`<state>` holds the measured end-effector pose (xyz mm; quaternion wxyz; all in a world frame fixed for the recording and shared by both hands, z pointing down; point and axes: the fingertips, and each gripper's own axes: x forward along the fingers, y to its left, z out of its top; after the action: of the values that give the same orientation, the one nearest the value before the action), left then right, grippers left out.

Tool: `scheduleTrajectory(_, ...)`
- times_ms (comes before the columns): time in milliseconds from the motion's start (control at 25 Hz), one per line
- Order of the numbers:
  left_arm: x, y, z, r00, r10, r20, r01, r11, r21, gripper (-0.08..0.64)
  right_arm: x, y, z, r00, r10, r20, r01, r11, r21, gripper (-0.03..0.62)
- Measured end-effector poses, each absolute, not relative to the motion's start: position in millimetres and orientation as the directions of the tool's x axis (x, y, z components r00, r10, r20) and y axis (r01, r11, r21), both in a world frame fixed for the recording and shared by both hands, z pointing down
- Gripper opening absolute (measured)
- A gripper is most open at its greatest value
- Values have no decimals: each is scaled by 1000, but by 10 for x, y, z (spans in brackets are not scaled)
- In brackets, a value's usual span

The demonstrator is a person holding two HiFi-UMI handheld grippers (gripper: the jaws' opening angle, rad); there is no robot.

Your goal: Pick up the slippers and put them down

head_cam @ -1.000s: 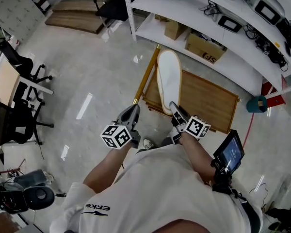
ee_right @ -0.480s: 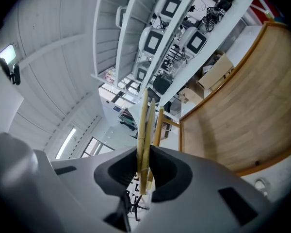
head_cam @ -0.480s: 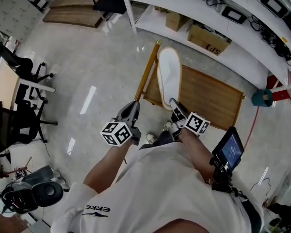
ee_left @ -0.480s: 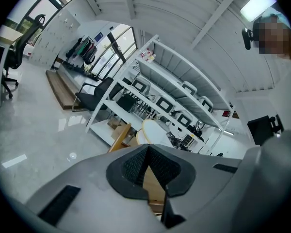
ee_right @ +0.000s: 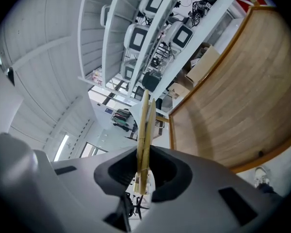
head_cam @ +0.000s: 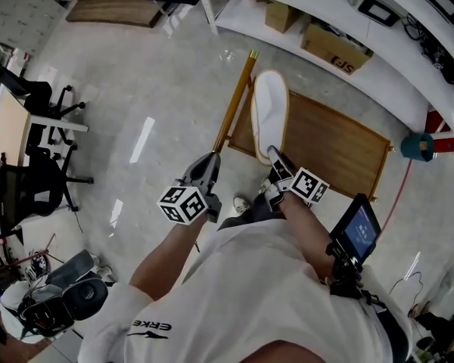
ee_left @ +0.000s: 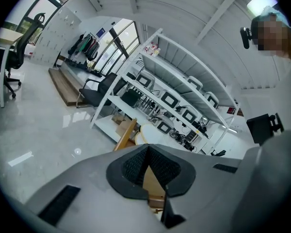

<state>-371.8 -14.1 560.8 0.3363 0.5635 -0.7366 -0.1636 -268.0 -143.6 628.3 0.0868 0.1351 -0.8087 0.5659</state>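
Got my right gripper (head_cam: pixel 275 157) pinched on the heel end of the flat white cloth slipper (head_cam: pixel 271 116), held out over the low wooden slatted platform (head_cam: pixel 329 150). I'd guess it's light and bendy, so grab the sole edge. My left gripper (head_cam: pixel 210 159) is closed, empty.

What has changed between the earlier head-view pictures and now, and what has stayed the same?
The slipper, clamped in the right gripper, seems to have sunk a little toward the wooden board, and the whole view has shifted slightly. The hold on the slipper is unchanged, and the left gripper stays shut and empty.
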Motion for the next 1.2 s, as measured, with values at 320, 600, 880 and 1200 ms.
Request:
scheduleTrajectory(320, -3789, -107, 5765, -125, -929, 349, -719, 327, 614, 3, -2748, -1341, 6637, -932, -120, 343, -363, 254, -896, 64)
scheduleTrajectory(600, -3793, -84, 5898, -108, -920, 377, -714, 336, 615, 3, -2753, -1317, 6889, -914, -130, 384, -404, 198, -893, 64)
scheduleTrajectory(880, -3816, -41, 5982, -94, -912, 400, -706, 344, 619, 3, -2735, -1256, 7101, -889, -138, 437, -453, 128, -882, 64)
scheduleTrajectory(1200, -3826, 36, 6038, -89, -907, 412, -705, 349, 617, 3, -2733, -1109, 7292, -869, -124, 480, -491, 92, -866, 64)
